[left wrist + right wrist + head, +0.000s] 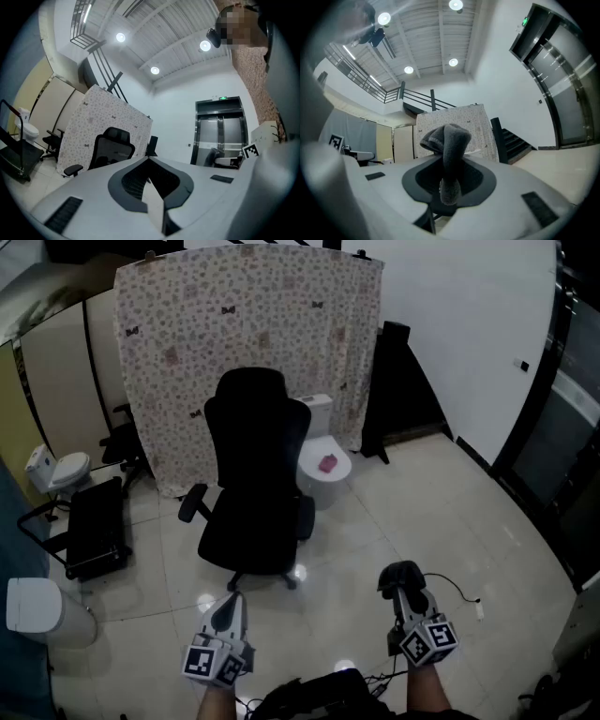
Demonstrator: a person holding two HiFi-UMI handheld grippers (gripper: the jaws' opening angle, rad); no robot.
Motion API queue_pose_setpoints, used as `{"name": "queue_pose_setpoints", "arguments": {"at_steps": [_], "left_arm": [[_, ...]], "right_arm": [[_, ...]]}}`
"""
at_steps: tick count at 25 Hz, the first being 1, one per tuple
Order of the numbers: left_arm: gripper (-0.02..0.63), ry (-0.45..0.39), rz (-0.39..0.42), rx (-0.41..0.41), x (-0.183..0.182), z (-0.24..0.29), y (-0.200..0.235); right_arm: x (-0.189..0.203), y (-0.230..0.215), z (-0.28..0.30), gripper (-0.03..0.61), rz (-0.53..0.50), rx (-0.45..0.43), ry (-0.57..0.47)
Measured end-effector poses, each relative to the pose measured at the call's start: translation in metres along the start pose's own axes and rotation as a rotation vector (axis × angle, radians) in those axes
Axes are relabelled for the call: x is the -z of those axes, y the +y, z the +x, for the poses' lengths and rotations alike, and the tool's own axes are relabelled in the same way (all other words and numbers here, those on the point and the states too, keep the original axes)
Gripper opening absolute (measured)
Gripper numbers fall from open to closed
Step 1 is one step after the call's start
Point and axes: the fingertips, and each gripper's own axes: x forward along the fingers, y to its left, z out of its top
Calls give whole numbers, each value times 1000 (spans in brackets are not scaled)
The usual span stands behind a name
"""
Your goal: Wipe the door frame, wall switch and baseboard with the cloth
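Right gripper (pixel 406 596) at 5 o'clock in the head view, jaws pinching a dark grey cloth (pixel 401 576). In the right gripper view the cloth (pixel 446 140) is bunched between the pads and flops over the top. Left gripper (pixel 229 607) at 7 o'clock, jaws pressed together with nothing between them, and both are held low over the tiled floor (pixel 422 512). Black office chair (pixel 255 488) at 12 o'clock from the grippers, patterned sheet (pixel 244 334) hanging behind it. White toilet (pixel 323 465) just right of the chair, pink item (pixel 327 463) on its lid. Dark door frame (pixel 536 381) at 2 o'clock. Small dark spot on the white wall beside it, likely the wall switch (pixel 523 365). Dark baseboard (pixel 473 454) below, well apart from the cloth.
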Motion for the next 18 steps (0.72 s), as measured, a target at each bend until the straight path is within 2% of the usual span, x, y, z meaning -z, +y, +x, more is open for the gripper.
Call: {"name": "queue_pose_setpoints", "arguments": {"at_steps": [4, 8, 11, 14, 18], "left_arm": [[-8, 21, -20, 62, 12, 19, -5], [-8, 37, -38, 132, 23, 49, -20], [-8, 53, -29, 213, 34, 83, -43], [-8, 68, -8, 252, 49, 129, -68], [-8, 73, -46, 321, 66, 187, -123]], "right_arm": [[-11, 1, 5, 73, -73, 3, 19], [-24, -21, 4, 73, -71, 54, -5], [-31, -54, 5, 74, -55, 97, -35], [-35, -96, 12, 74, -32, 123, -72], [-41, -167, 15, 74, 2, 137, -66]]}}
